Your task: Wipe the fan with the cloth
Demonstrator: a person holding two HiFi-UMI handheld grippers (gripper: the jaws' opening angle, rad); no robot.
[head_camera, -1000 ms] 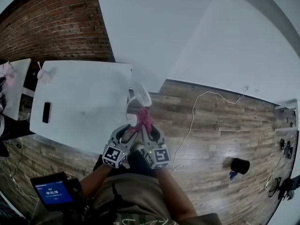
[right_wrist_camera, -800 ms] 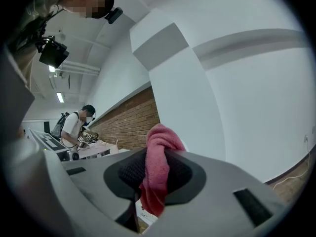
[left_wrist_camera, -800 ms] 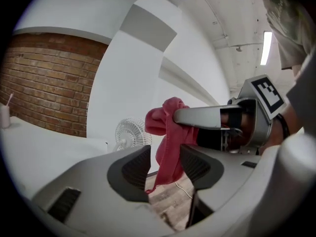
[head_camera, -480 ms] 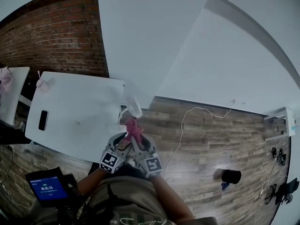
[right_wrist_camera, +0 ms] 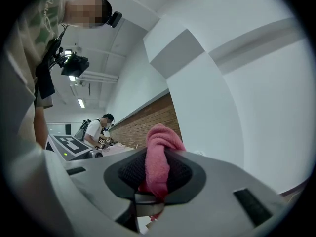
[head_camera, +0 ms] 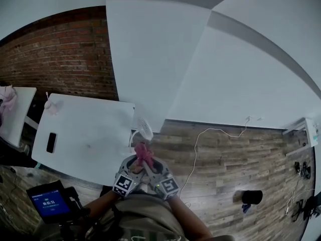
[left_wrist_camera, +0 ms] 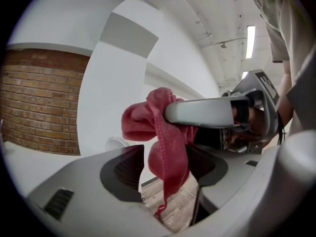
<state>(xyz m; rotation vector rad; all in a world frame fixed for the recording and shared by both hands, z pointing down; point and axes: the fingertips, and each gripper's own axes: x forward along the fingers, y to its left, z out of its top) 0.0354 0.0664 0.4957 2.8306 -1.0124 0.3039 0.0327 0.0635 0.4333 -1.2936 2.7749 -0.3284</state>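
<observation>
A person stands over a white rectangular worktop (head_camera: 85, 134) and holds two grey two-jaw grippers close together in front of the body, seen from above.

The right gripper (right_wrist_camera: 155, 174) has its jaws closed narrowly on a pink terry cloth (left_wrist_camera: 165, 152). The fabric is pinched between the dark ribbed pads, with a rounded fold bulging out past the jaw tips.

The left gripper (left_wrist_camera: 163, 169) has its jaws standing wide, and they have just been opening. The loose end of the cloth hangs down in the gap between them, and neither pad presses on it. One jaw of the right gripper crosses the left gripper view from the right, and the cloth drapes from it.

A small white desk fan with a round grille (head_camera: 145, 129) stands at the right edge of the worktop, just beyond the jaw tips and apart from the cloth. In the left gripper view it shows small, behind and to the left of the cloth.

A black phone (head_camera: 51, 142) lies flat on the left part of the worktop. A handheld device with a lit blue screen (head_camera: 48, 203) sits at the near left; its writing is too small to read. Each gripper's cube bears black-and-white square markers, and no brand or label is legible.
</observation>
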